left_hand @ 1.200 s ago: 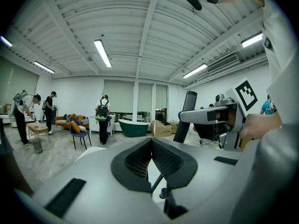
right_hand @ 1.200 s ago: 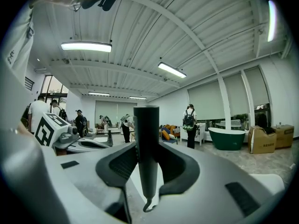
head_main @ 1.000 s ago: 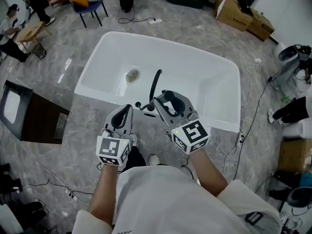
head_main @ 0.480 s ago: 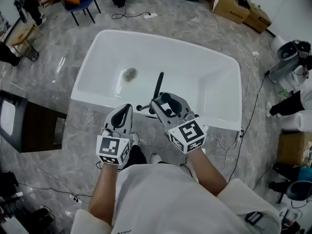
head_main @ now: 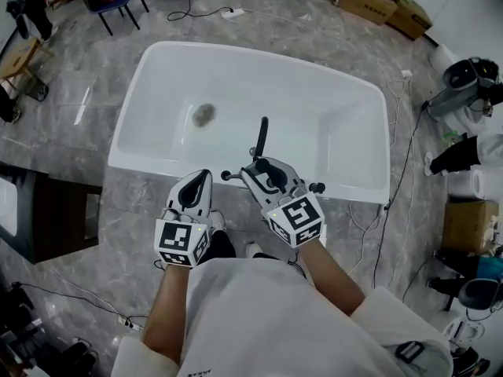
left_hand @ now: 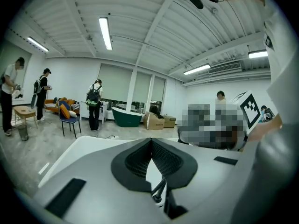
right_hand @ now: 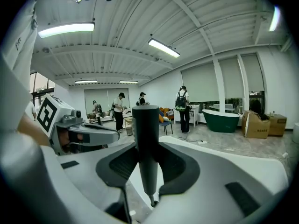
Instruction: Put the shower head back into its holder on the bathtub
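Bathtub, white, fills the centre of the head view, with its near rim running just ahead of both grippers.

Right gripper: jaws partly apart and clamped on the black shower head. The right gripper view confirms the pads pressing both sides of the handle of the shower head, which stands upright between them. In the head view it projects toward 12 o'clock from the jaws, over the near rim and the inside of the tub. It is carried in the gripper, not seated in any holder.

Left gripper: at 9 o'clock of the right gripper, close beside it but apart, and outside the tub rim. The left gripper view shows the tips of the left gripper meeting, with nothing between them.

Tap knob sits on the rim at 3 o'clock of the right gripper; a second knob sits at 9 o'clock.

Drain lies on the tub floor at 10 o'clock of the shower head, well apart.

Cardboard boxes stand on the floor at 1 o'clock beyond the tub.
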Motion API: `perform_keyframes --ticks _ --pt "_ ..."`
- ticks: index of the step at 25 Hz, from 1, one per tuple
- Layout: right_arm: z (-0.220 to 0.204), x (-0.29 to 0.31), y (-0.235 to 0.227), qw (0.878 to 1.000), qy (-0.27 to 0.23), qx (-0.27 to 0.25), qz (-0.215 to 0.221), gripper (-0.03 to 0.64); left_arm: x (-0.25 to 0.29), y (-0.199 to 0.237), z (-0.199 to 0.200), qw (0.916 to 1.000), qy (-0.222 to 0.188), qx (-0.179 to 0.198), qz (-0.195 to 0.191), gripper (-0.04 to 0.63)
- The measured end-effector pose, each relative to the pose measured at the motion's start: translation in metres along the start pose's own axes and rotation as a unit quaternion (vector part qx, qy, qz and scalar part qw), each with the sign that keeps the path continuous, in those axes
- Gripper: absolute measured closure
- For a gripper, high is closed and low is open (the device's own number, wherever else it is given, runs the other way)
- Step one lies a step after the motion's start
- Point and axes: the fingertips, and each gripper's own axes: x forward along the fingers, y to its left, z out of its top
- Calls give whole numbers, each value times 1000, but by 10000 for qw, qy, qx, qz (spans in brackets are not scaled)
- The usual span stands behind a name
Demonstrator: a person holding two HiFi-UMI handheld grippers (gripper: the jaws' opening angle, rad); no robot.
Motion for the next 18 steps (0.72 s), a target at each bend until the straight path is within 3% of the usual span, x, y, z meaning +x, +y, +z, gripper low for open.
perform_keyframes --ticks 18 --pt "-65 66 -14 9955 767 179 -533 474 41 51 -48 9956 535 -189 -751 583"
